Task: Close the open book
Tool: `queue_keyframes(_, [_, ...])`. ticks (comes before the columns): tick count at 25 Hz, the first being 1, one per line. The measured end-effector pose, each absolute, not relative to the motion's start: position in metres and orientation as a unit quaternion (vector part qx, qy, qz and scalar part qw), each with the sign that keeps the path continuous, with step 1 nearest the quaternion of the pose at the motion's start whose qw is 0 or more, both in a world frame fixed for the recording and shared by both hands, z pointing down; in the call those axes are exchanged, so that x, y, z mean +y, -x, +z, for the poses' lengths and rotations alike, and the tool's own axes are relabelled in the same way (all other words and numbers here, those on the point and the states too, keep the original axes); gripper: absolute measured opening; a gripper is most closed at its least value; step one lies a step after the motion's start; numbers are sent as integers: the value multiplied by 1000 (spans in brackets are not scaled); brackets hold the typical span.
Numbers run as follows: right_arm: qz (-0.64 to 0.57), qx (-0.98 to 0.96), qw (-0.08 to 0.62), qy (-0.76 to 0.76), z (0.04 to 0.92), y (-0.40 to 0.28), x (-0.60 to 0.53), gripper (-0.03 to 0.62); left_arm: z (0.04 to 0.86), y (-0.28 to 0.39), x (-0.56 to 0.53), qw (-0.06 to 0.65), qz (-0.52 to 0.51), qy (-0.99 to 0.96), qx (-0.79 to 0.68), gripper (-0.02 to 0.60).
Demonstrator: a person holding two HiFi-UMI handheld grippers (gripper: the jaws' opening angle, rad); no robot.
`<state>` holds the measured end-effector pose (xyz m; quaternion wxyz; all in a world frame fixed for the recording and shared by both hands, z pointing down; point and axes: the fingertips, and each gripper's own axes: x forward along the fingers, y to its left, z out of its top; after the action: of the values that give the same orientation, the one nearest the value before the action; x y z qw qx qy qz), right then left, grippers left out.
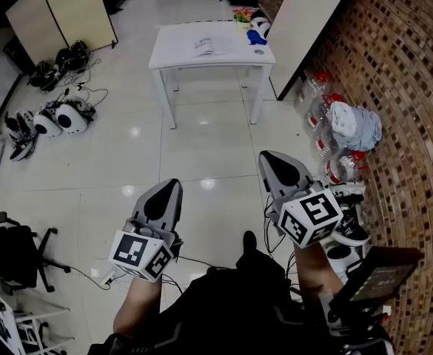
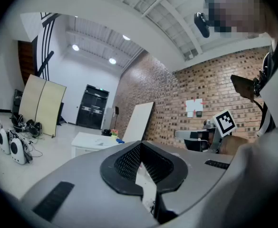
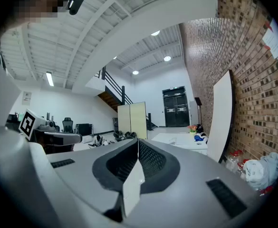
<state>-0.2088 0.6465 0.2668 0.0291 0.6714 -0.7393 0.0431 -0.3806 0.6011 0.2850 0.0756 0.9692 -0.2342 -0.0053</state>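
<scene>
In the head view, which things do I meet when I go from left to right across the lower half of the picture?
office chair → left gripper → right gripper → brick wall

the left gripper points level into the room, its black ribbed fingers closed together at the tips with nothing between them. far beyond them stands a white tabletop, near a white board leaning on the brick wall. a beige folding screen and black doors stand at the left; the right gripper with its marker cube shows at the right
</scene>
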Motion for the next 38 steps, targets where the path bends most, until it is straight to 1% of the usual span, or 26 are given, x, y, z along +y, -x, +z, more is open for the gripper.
queue_keyframes(4, [41, -745, 21, -665, 272, 188, 615, 2, 289, 354, 572, 67, -2, -969, -238, -6])
queue_keyframes(7, [41, -752, 31, -657, 272, 167, 589, 2, 289, 331, 550, 69, 2, -966, -248, -6])
queue_keyframes(14, [40, -776, 15, -629, 266, 101, 529, 2, 283, 260, 493, 61, 9, -961, -271, -6])
queue_keyframes(24, [46, -787, -1, -615, 270, 20, 468, 2, 281, 190, 433, 56, 10, -955, -290, -6])
queue_keyframes(30, [42, -795, -4, -605, 269, -4, 442, 2, 282, 165, 404, 60, 3, -952, -301, -6])
queue_keyframes(38, [45, -798, -17, -601, 265, -10, 405, 2, 276, 146, 361, 55, -4, -950, -309, -6])
